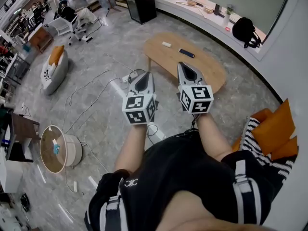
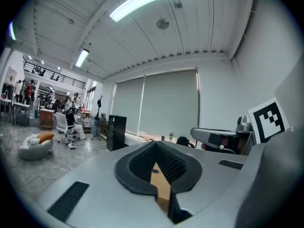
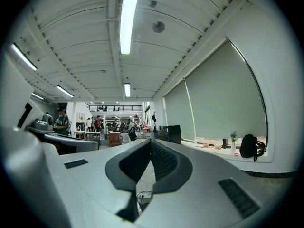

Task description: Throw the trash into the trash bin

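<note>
A small white scrap [image 1: 166,44] and a dark flat item [image 1: 186,53] lie on the oval wooden table [image 1: 211,69] ahead of me. A round white bin [image 1: 58,150] with a brown inside and a blue item in it stands on the floor at the lower left, far from both grippers. My left gripper [image 1: 147,74] is held level over the floor by the table's near edge, shut and empty [image 2: 155,144]. My right gripper [image 1: 182,64] hovers over the table's near side, also shut with nothing in it [image 3: 150,140].
Cables and a power strip [image 1: 127,77] trail over the grey floor left of the table. A white beanbag seat [image 1: 53,72] sits at the far left, a black cabinet [image 1: 142,3] at the back, a black bag [image 1: 245,30] on the window ledge, and orange cushions [image 1: 274,129] at my right.
</note>
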{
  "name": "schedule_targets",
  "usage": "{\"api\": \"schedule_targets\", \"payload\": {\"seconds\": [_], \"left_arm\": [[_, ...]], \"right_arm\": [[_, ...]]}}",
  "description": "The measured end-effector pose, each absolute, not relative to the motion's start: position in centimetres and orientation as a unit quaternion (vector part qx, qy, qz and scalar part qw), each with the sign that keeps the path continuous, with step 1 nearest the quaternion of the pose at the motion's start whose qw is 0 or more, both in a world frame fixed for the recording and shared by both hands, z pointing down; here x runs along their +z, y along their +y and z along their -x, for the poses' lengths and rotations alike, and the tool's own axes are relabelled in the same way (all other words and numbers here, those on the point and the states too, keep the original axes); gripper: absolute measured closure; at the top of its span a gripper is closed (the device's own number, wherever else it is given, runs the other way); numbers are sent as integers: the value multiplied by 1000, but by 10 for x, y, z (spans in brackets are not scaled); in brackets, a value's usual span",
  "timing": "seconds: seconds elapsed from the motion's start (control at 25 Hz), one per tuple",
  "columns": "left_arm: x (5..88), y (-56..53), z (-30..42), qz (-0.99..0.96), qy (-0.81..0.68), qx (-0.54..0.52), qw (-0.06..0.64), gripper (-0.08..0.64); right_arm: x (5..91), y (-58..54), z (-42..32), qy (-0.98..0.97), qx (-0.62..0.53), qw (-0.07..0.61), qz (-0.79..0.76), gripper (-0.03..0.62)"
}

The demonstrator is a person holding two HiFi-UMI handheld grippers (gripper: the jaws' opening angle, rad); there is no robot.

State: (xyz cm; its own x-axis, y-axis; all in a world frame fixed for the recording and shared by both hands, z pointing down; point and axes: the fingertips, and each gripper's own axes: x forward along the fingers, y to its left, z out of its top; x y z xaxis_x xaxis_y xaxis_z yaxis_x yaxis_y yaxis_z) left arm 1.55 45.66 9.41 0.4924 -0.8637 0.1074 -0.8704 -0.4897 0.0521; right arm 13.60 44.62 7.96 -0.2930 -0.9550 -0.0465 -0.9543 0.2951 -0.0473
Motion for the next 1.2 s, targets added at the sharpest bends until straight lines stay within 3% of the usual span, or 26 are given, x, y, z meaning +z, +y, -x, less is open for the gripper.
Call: {"api": "schedule_targets", "payload": {"seconds": [0.6, 1.2], "left_arm": [[105, 363, 8, -848, -526, 20, 55, 548], [115, 51, -43, -847, -524, 36, 84, 548]], "right_arm": [[84, 346, -139, 809, 15, 37, 587, 581], [110, 26, -171, 819, -22, -19, 573, 581]]}}
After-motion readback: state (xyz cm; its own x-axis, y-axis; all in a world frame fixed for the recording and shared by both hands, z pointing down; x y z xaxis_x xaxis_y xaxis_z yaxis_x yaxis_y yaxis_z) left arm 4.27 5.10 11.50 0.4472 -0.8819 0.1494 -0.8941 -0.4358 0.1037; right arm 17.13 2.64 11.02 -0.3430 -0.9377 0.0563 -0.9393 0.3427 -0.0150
